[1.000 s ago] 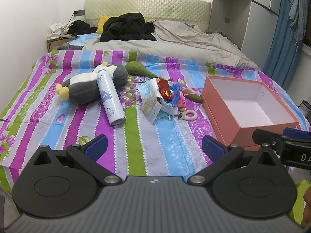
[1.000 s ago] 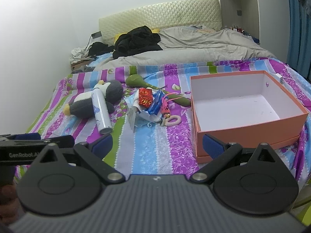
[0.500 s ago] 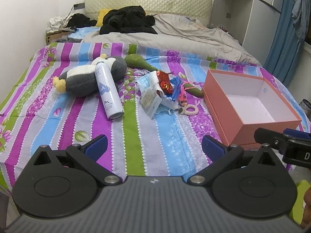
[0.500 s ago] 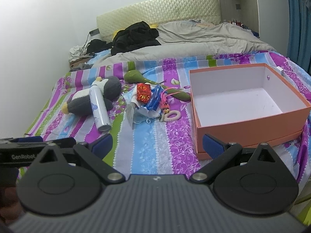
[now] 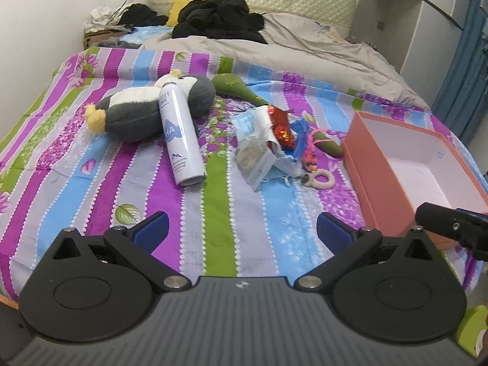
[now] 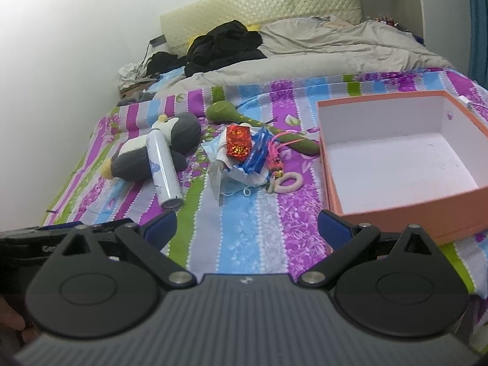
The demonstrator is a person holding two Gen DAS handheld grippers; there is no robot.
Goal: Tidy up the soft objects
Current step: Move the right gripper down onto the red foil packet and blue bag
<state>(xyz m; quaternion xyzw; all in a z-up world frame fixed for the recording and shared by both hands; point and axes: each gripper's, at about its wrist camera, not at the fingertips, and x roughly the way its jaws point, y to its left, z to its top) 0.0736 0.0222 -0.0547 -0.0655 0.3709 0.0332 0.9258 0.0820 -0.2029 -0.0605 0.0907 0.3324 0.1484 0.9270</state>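
A grey and white penguin plush (image 5: pixel 143 113) (image 6: pixel 170 146) lies on the striped bedspread with a white spray can (image 5: pixel 181 135) (image 6: pixel 163 170) across it. A green plush (image 5: pixel 235 87) (image 6: pixel 224 111) lies behind. A pile of face masks, a red packet (image 5: pixel 280 126) (image 6: pixel 238 144), blue wrapper and pink toy sits in the middle, with a white ring (image 5: pixel 323 180) (image 6: pixel 289 182) beside it. An empty orange box (image 5: pixel 408 164) (image 6: pixel 396 152) stands at the right. My left gripper (image 5: pixel 242 233) and right gripper (image 6: pixel 247 228) are both open and empty, over the near bed edge.
A grey duvet (image 5: pixel 305 52) and black clothes (image 5: pixel 219 18) cover the far half of the bed below the headboard. A blue curtain (image 5: pixel 466 76) hangs at the right. The right gripper's finger (image 5: pixel 451 225) shows at the left wrist view's right edge.
Both grippers have moved forward and closer to the bed; the objects look larger and nearer. Nothing on the bed has moved. Both grippers stay open.
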